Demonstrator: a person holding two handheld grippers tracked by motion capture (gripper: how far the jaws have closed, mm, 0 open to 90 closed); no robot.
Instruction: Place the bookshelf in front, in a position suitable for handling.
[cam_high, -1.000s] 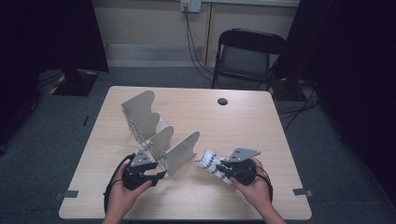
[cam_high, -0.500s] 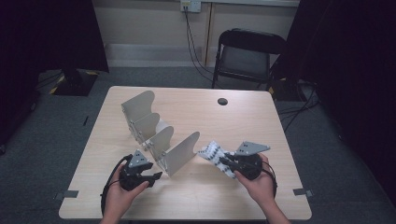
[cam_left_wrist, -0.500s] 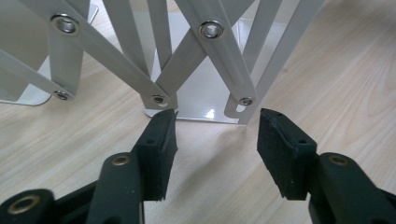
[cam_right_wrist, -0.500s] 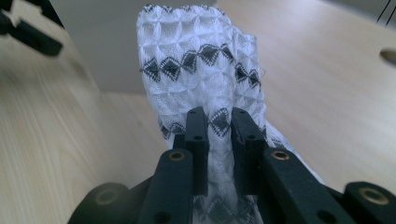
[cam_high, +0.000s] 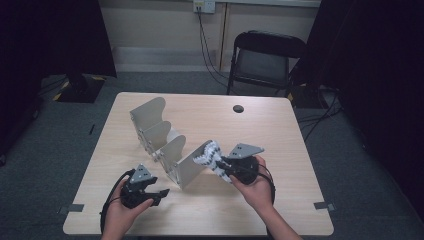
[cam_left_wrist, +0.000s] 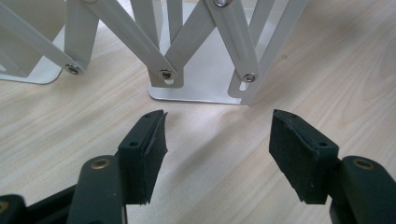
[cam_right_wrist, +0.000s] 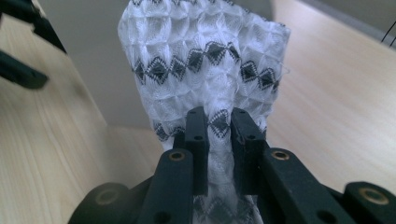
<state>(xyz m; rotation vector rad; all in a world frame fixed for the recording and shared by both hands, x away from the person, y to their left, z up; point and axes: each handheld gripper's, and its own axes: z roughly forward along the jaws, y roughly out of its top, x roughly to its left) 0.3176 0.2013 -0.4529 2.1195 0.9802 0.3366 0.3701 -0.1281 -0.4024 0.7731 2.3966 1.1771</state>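
High view: we hold the white, black-diamond-patterned knitted cloth (cam_high: 210, 156) pinched in our right gripper (cam_high: 220, 164), at the nearest panel of the grey folding metal divider rack (cam_high: 165, 145) on the light wooden table (cam_high: 280, 140). Our left gripper (cam_high: 161, 194) (its jaws have just been opening, nothing between them) faces the rack's scissor struts (cam_left_wrist: 187, 42). The slot lies left of the cloth, so the right hand is nearer.

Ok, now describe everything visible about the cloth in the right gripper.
The cloth is white knitted or woven fabric with a puckered, diamond-textured surface and bands of black diamond motifs. It is bunched, pinched at its lower part between the jaws of the right gripper, and fans out wider above them. In the high view it hangs above the table by the near end panel of the metal accordion rack.
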